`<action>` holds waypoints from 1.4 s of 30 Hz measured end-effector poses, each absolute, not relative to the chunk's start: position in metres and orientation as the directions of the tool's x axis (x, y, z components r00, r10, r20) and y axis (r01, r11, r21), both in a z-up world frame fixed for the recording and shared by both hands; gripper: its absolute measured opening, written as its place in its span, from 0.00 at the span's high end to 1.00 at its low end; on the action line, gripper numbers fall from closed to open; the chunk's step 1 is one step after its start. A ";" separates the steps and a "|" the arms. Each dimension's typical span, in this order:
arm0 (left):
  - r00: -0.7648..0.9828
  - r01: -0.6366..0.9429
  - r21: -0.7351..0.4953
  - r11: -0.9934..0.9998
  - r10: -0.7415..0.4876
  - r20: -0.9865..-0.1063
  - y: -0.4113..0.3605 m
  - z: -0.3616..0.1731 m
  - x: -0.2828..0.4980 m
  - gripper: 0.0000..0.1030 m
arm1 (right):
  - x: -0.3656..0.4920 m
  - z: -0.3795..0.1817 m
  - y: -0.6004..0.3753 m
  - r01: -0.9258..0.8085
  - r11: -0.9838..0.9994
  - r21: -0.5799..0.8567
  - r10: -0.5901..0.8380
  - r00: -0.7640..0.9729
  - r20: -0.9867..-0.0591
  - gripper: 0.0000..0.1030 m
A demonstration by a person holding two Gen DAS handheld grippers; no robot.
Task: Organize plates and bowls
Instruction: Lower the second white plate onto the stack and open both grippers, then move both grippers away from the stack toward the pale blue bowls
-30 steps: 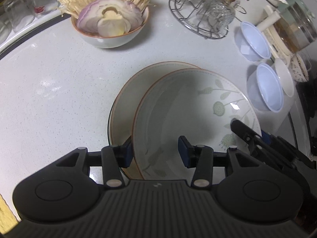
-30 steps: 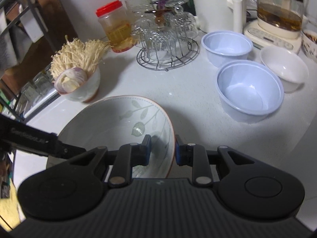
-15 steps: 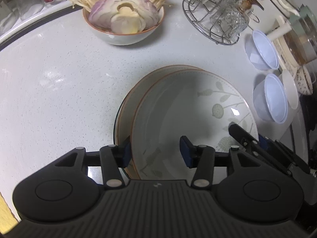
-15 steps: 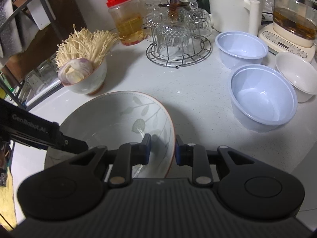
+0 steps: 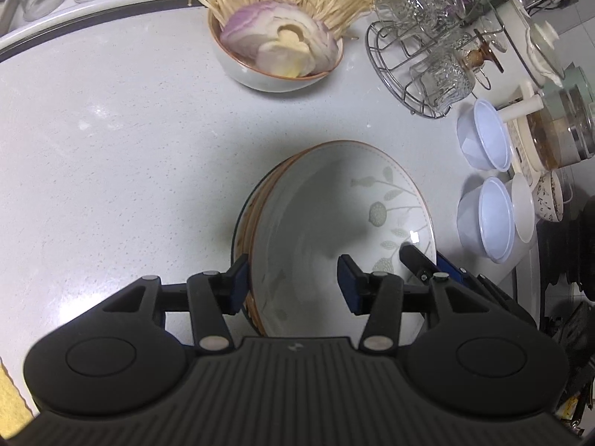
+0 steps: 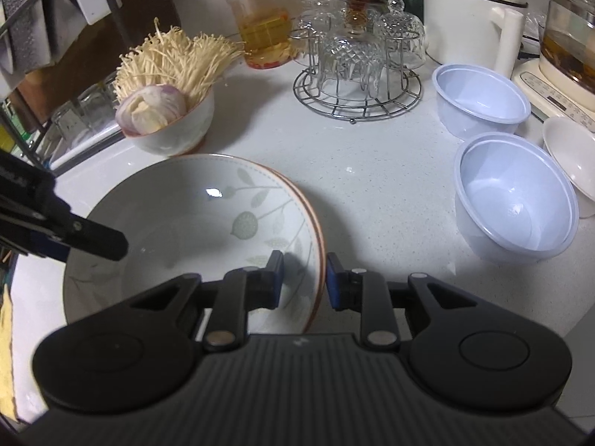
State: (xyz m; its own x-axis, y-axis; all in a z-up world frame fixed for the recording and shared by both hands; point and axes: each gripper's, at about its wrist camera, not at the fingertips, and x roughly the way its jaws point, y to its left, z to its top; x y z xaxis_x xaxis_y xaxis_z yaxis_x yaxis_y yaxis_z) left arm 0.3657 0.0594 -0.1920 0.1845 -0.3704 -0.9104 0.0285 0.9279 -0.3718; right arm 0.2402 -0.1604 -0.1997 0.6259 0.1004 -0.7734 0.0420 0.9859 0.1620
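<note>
Two stacked plates (image 5: 334,223) sat on the white counter (image 5: 130,148) in the left wrist view, the leaf-patterned one on top, nested into a brown-rimmed one beneath. The left gripper (image 5: 293,282) stood spread across the stack's near-left rim, one pad outside the edge and the other over the top plate's basin, neither pressing. Beyond lay a bowl of onion and enoki mushrooms (image 5: 279,52), with a wire rack of glasses (image 5: 427,63) to its right. Farther right stood two pale blue bowls (image 5: 487,215).

From the right wrist view, the right gripper (image 6: 304,280) pinched the leaf-patterned plate (image 6: 193,223) at its near-right rim, one pad inside and one outside. The left gripper's black finger (image 6: 100,239) reached over the plate's left edge. At far centre stood a red-lidded jar (image 6: 260,18), and a small white bowl (image 6: 569,148) sat at right beside the blue ones.
</note>
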 end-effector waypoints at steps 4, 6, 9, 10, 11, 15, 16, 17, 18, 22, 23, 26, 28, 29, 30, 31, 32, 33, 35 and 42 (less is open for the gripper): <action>0.155 0.042 -0.365 0.930 -0.367 -0.917 0.066 -0.193 0.357 0.47 | 0.240 -0.199 -0.160 0.030 0.987 0.158 0.104 0.627 -0.772 0.73; 0.175 0.049 -0.377 0.925 -0.380 -0.908 0.071 -0.189 0.351 0.47 | 0.241 -0.198 -0.159 0.027 0.988 0.149 0.100 0.623 -0.776 0.74; 0.203 0.056 -0.383 0.922 -0.386 -0.900 0.078 -0.183 0.343 0.47 | 0.240 -0.197 -0.156 0.019 0.991 0.129 0.089 0.619 -0.780 0.73; 0.211 0.057 -0.384 0.922 -0.387 -0.898 0.081 -0.182 0.340 0.47 | 0.240 -0.197 -0.156 0.019 0.991 0.133 0.093 0.617 -0.781 0.73; 0.222 0.061 -0.383 0.922 -0.386 -0.895 0.083 -0.179 0.337 0.47 | 0.240 -0.197 -0.157 0.017 0.991 0.132 0.094 0.615 -0.783 0.73; 0.276 0.063 -0.373 0.926 -0.375 -0.885 0.089 -0.169 0.325 0.47 | 0.238 -0.192 -0.156 0.025 0.991 0.128 0.086 0.615 -0.784 0.74; 0.295 0.069 -0.374 0.925 -0.377 -0.878 0.092 -0.165 0.322 0.47 | 0.236 -0.189 -0.157 0.031 0.991 0.132 0.084 0.623 -0.778 0.74; 0.312 0.075 -0.373 0.925 -0.377 -0.872 0.093 -0.160 0.319 0.47 | 0.234 -0.185 -0.157 0.039 0.990 0.139 0.083 0.633 -0.770 0.74; 0.330 0.081 -0.372 0.925 -0.376 -0.866 0.094 -0.156 0.318 0.47 | 0.231 -0.180 -0.158 0.046 0.989 0.142 0.079 0.646 -0.759 0.74; 0.404 0.120 -0.343 0.932 -0.362 -0.840 0.093 -0.135 0.309 0.47 | 0.222 -0.159 -0.156 0.064 0.990 0.127 0.048 0.689 -0.723 0.74; 0.416 0.130 -0.345 0.930 -0.367 -0.832 0.094 -0.130 0.306 0.47 | 0.219 -0.153 -0.155 0.070 0.988 0.135 0.048 0.699 -0.713 0.74; 0.469 0.164 -0.331 0.929 -0.369 -0.803 0.095 -0.110 0.297 0.47 | 0.209 -0.131 -0.151 0.084 0.985 0.154 0.045 0.728 -0.684 0.74; 0.497 0.185 -0.320 0.929 -0.370 -0.785 0.095 -0.097 0.290 0.47 | 0.202 -0.114 -0.148 0.092 0.983 0.162 0.039 0.749 -0.662 0.74; 0.506 0.194 -0.319 0.928 -0.373 -0.778 0.096 -0.092 0.286 0.47 | 0.198 -0.106 -0.146 0.094 0.981 0.169 0.040 0.757 -0.652 0.74; 0.515 0.204 -0.320 0.925 -0.380 -0.768 0.097 -0.086 0.281 0.47 | 0.193 -0.099 -0.145 0.094 0.979 0.180 0.044 0.767 -0.640 0.74; 0.522 0.214 -0.318 0.924 -0.383 -0.762 0.098 -0.082 0.278 0.47 | 0.188 -0.091 -0.143 0.093 0.978 0.186 0.046 0.777 -0.628 0.74; 0.532 0.227 -0.310 0.923 -0.384 -0.755 0.098 -0.077 0.273 0.47 | 0.184 -0.084 -0.141 0.093 0.978 0.187 0.043 0.785 -0.618 0.74; 0.542 0.238 -0.301 0.924 -0.383 -0.748 0.098 -0.073 0.268 0.47 | 0.179 -0.078 -0.138 0.094 0.978 0.186 0.040 0.792 -0.609 0.74; 0.554 0.253 -0.293 0.922 -0.386 -0.738 0.100 -0.067 0.259 0.47 | 0.170 -0.068 -0.133 0.091 0.978 0.188 0.039 0.805 -0.592 0.74; 0.572 0.284 -0.290 0.914 -0.404 -0.714 0.113 -0.056 0.235 0.47 | 0.140 -0.046 -0.117 0.107 0.966 0.234 0.045 0.824 -0.565 0.74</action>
State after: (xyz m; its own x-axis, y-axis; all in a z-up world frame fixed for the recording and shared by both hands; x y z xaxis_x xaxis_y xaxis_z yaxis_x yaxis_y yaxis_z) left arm 0.2349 0.1125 -0.0562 0.5721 -0.4043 -0.7136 0.2839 0.9139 -0.2902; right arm 0.1399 -0.1168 -0.0458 0.8236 0.0455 -0.5653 0.1071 0.9664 0.2338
